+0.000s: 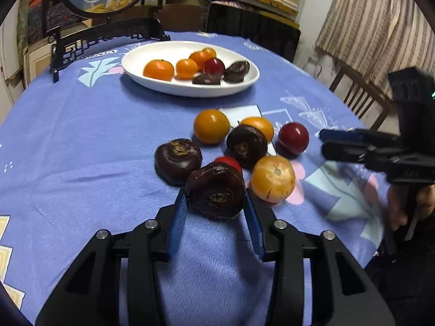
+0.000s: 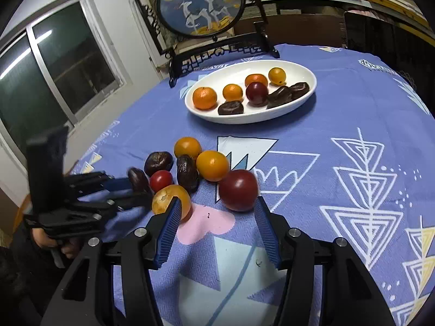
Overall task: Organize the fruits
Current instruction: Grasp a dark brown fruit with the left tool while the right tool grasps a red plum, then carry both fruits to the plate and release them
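A blue patterned cloth (image 2: pixel 339 103) covers the surface. Behind it stands a round deer screen (image 2: pixel 199 4); a dark window (image 2: pixel 62 62) left, striped curtain (image 1: pixel 375 24) and wooden chair (image 1: pixel 361 97) right.

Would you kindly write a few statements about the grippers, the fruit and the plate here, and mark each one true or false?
1. The left gripper has its fingers on either side of a dark brown fruit. True.
2. The white plate holds no fruit. False: it holds several orange, red and dark fruits.
3. The right gripper is open. True.
4. The right gripper is clamped on the red fruit. False: the red fruit lies on the tablecloth just ahead of its open fingers.
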Demonstrator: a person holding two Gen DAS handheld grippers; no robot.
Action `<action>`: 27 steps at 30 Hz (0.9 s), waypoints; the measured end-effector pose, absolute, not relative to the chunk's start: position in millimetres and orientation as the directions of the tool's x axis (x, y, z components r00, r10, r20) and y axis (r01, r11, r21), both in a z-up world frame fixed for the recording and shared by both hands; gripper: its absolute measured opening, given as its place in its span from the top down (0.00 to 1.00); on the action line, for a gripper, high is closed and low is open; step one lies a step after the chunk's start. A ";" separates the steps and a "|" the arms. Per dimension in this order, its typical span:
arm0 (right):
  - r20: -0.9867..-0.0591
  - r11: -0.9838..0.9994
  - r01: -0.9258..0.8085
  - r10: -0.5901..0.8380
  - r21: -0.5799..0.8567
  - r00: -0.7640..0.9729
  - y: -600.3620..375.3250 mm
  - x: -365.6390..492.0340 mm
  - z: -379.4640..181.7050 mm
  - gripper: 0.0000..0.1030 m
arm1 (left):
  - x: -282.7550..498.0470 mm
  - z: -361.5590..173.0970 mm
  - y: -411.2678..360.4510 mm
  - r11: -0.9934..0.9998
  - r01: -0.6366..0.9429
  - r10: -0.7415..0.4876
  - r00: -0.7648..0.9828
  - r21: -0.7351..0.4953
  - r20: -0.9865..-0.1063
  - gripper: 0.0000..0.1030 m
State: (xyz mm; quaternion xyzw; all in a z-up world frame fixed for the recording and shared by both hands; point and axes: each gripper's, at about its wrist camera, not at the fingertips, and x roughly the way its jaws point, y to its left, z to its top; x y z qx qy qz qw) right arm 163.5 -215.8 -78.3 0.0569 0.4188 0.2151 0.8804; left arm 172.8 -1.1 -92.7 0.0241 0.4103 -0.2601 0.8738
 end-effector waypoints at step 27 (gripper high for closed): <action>-0.708 0.915 -0.279 0.402 0.291 0.580 -228.9 183.4 -60.5 0.62 | 163.5 -56.5 7.9 0.863 0.476 -0.453 0.577 -0.171 -0.679 0.61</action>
